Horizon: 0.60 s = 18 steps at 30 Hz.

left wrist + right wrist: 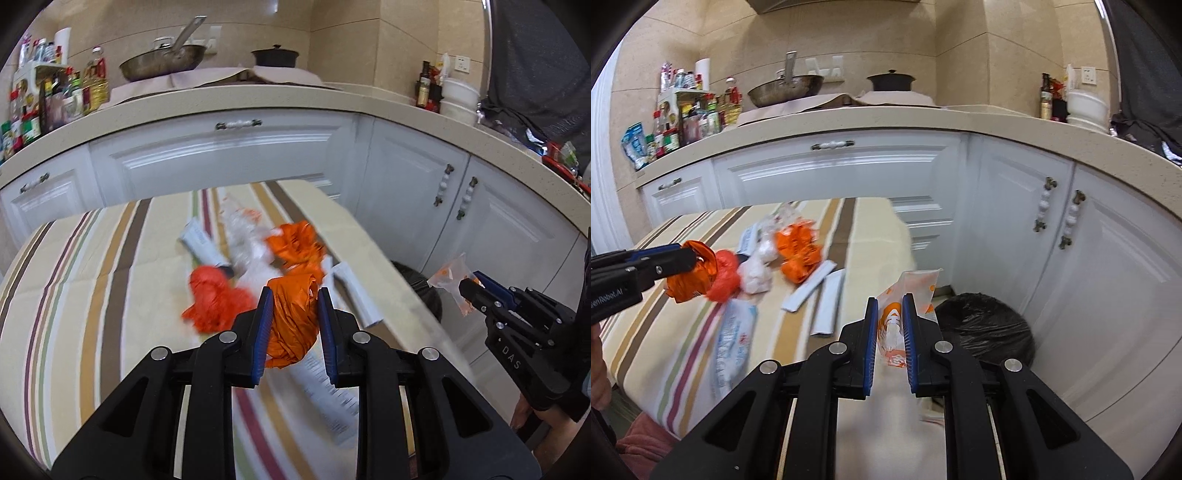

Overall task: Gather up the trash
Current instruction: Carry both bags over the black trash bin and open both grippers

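My left gripper (295, 299) is shut on a crumpled orange foil wrapper (291, 325) and holds it above the striped table (92, 280); it also shows in the right wrist view (690, 273). My right gripper (890, 306) is shut on a clear plastic wrapper with orange print (908, 295), off the table's right edge near a bin lined with a black bag (986, 328). In the left wrist view the right gripper (471, 284) holds that wrapper (452, 275) above the bin (424, 284).
On the table lie a red bag (214, 299), a second orange wrapper (295, 243), white crumpled plastic (757, 269), paper strips (827, 302) and a wet-wipe pack (733, 343). White cabinets (1071, 277) and a counter stand behind.
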{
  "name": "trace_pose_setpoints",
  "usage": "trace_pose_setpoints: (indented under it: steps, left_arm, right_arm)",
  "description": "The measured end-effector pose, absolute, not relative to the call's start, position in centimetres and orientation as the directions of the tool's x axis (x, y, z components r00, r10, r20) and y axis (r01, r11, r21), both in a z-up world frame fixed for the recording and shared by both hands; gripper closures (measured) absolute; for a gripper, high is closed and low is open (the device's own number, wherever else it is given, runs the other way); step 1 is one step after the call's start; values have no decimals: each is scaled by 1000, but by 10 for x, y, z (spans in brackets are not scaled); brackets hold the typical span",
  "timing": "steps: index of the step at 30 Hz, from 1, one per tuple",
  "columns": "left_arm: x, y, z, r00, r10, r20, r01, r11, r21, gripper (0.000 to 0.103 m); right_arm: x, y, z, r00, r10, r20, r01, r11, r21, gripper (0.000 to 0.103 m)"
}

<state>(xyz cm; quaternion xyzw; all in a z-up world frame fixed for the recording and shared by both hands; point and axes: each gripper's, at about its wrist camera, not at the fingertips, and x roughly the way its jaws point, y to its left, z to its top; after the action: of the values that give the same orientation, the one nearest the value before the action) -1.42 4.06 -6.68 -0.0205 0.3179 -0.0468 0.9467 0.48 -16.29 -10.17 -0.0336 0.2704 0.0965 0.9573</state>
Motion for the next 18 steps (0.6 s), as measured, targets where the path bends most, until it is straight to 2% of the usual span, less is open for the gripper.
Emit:
trace_pose_setpoints:
  steps: [10,18]
  left_arm:
    - [41,-41,-51,809,-163,-564,163,985,-51,79]
    - [92,-113,-61,795,-165,-583,191,981,-17,79]
  right_arm:
    - [32,-224,-99,866,50,-497,-74,997,-29,89]
    - [64,-263,-111,871,-9,-492,-4,1000,-26,89]
